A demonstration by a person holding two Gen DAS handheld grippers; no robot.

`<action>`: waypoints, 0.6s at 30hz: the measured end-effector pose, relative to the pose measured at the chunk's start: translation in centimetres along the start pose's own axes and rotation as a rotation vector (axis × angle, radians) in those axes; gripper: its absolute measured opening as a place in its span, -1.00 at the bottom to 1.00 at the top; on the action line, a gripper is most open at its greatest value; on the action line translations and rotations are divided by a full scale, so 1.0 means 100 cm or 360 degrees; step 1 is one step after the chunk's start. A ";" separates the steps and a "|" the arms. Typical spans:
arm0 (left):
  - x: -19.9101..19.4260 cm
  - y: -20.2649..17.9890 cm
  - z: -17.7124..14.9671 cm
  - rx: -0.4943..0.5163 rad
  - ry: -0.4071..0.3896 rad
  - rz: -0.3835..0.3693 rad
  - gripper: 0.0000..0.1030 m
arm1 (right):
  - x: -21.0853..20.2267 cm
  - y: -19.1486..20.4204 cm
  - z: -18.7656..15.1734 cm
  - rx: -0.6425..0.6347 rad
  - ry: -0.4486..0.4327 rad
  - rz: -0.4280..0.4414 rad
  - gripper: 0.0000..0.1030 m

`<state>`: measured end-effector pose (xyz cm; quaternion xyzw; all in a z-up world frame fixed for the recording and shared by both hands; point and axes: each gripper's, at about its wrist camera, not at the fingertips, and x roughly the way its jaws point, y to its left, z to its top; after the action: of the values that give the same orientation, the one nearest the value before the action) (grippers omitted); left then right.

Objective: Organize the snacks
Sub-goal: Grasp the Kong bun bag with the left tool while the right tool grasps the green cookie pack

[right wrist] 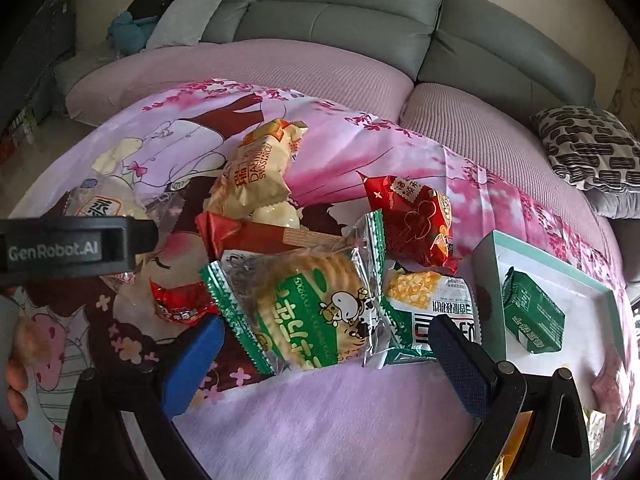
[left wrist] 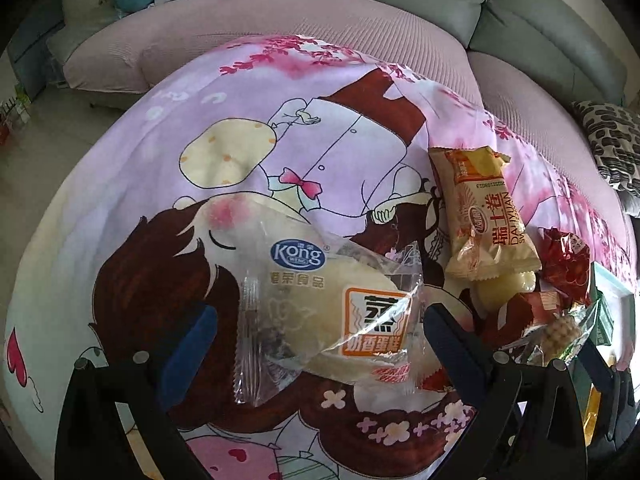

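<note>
My left gripper (left wrist: 320, 332) is open, its blue pads on either side of a clear-wrapped steamed cake (left wrist: 320, 308) lying on the cartoon-print cloth (left wrist: 240, 120). My right gripper (right wrist: 326, 344) is also open, straddling the near end of a green biscuit packet (right wrist: 312, 312) with a cow on it. Around the biscuits lie a beige Swiss roll packet (right wrist: 252, 176), a red wafer bar (right wrist: 248, 236), a red packet (right wrist: 416, 220), a small red candy (right wrist: 180, 308) and a green-and-white packet (right wrist: 432, 308). A teal-rimmed white box (right wrist: 492, 276) at the right holds a dark green packet (right wrist: 532, 312).
The left gripper's black housing (right wrist: 68, 248) and a hand (right wrist: 16, 380) show at the left edge of the right wrist view. A grey sofa (right wrist: 340, 20) with pink seat covers (right wrist: 240, 68) runs behind the cloth. A black-and-white pillow (right wrist: 592, 152) lies at the right.
</note>
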<state>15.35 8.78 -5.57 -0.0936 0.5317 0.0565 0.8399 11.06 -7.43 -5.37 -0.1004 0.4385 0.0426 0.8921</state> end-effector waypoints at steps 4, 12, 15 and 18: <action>0.001 -0.002 0.001 0.0005 -0.0010 0.0013 0.99 | 0.000 -0.001 0.000 0.0005 -0.0018 0.0007 1.00; -0.003 -0.005 0.002 0.0022 -0.0040 0.0044 0.82 | -0.008 -0.007 0.002 0.0073 -0.0076 0.0086 0.76; -0.006 -0.005 0.002 0.0015 -0.0046 0.0013 0.43 | -0.010 -0.009 0.001 0.0105 -0.0088 0.0147 0.50; -0.009 -0.007 0.002 0.0038 -0.0055 0.0014 0.35 | -0.012 -0.012 0.000 0.0144 -0.0099 0.0185 0.37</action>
<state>15.29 8.12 -4.65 -0.0802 0.5180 0.0553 0.8498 10.58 -8.57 -4.26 -0.0329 0.4171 0.0774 0.9050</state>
